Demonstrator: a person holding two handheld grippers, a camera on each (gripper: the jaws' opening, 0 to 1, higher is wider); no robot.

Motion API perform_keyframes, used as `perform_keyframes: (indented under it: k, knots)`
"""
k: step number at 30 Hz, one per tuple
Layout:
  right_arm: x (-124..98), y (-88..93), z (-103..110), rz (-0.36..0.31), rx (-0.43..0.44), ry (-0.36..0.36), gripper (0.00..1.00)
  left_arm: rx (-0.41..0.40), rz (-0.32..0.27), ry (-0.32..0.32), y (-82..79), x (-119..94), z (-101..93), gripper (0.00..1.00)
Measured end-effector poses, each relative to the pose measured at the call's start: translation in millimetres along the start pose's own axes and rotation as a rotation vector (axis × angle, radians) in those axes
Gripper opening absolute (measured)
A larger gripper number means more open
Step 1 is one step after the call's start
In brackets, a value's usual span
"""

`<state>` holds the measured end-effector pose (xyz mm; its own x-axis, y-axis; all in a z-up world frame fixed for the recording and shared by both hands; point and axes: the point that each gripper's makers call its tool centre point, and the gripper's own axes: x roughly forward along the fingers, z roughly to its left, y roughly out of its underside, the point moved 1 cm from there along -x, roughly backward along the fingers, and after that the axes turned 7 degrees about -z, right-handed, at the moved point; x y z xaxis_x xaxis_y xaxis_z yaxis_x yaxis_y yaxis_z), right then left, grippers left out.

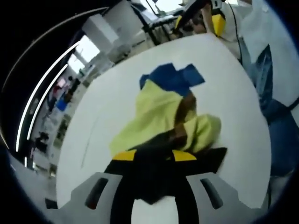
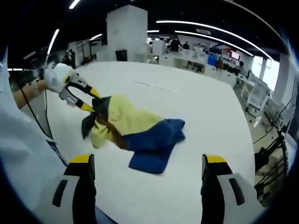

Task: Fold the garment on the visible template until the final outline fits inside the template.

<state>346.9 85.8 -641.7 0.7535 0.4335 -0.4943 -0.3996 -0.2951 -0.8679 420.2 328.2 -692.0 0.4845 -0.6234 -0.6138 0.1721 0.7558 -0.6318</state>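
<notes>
A crumpled garment [image 2: 133, 128] of yellow, blue, brown and black cloth lies in a heap on the white table [image 2: 210, 116]. Its blue end [image 2: 154, 149] points toward my right gripper [image 2: 148, 159], which stands open just short of it with nothing between the jaws. In the left gripper view the garment [image 1: 159, 109] lies straight ahead. My left gripper [image 1: 154, 156] is shut on its black edge. The right gripper view shows the left gripper [image 2: 93, 103] pinching that dark edge from the left. The right gripper [image 1: 198, 21] appears beyond the table's far side.
A faint thin line [image 2: 154, 85] marks the tabletop beyond the garment. The person's white sleeve with a blue leaf print [image 1: 271, 93] runs along the table edge. Desks, a white pillar [image 2: 126, 32] and a chair [image 2: 259, 98] stand around the table.
</notes>
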Motion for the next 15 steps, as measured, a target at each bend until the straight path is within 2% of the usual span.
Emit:
perform_keyframes:
  k: [4, 8, 11, 15]
  knots:
    - [0, -0.5, -1, -0.006, 0.007, 0.002, 0.94, 0.007, -0.008, -0.005, -0.6, 3, -1.2, 0.23]
    - [2, 1.4, 2, 0.000, 0.008, -0.011, 0.92, 0.039, 0.017, -0.013, 4.8, 7, -1.4, 0.22]
    - [4, 2.1, 5, -0.004, 0.014, -0.021, 0.92, 0.086, 0.031, -0.029, 10.3, 10, -1.1, 0.18]
    - [9, 6.4, 5, 0.000, 0.003, -0.028, 0.92, 0.089, 0.025, -0.027, 11.7, 11, -6.6, 0.11]
